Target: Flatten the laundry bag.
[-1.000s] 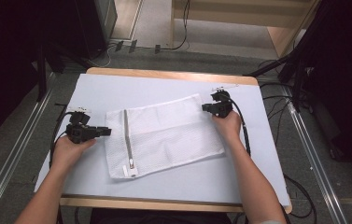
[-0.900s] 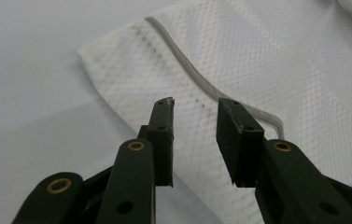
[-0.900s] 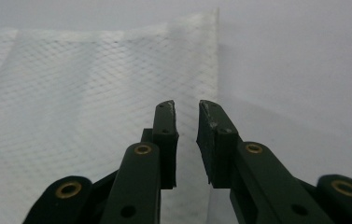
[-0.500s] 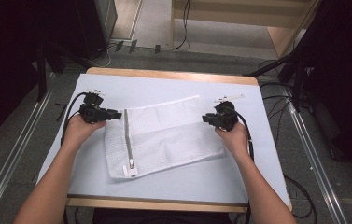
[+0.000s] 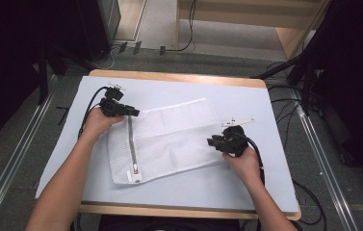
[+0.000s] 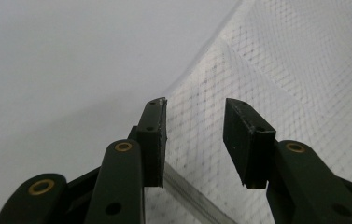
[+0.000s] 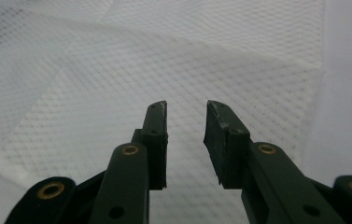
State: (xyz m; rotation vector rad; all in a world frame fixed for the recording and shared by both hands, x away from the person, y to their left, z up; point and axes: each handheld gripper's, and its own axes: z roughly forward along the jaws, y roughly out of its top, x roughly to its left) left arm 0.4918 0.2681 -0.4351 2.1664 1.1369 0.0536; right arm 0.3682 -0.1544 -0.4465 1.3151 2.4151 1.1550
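A white mesh laundry bag [image 5: 169,139] lies flat and slightly askew on the table, its zipper [image 5: 132,144] running down the left end. My left gripper [image 5: 133,112] is at the bag's far left corner, by the top of the zipper. In the left gripper view, my left gripper [image 6: 194,121] has its jaws apart over the mesh bag's edge [image 6: 281,70], gripping nothing. My right gripper [image 5: 211,142] is at the bag's right edge. My right gripper's [image 7: 186,121] jaws stand apart above the mesh bag [image 7: 164,56]. Both pairs of jaws have just been opening.
The table [image 5: 246,96] carries a pale sheet, and a wooden rim [image 5: 179,77] shows along its far side. Black cables [image 5: 285,110] trail off the right side. Metal rails [image 5: 20,159] run along the floor at both sides.
My left hand has moved away from me to the bag's far left corner. My right hand has come nearer along the bag's right edge. Both pairs of jaws stand wider than before.
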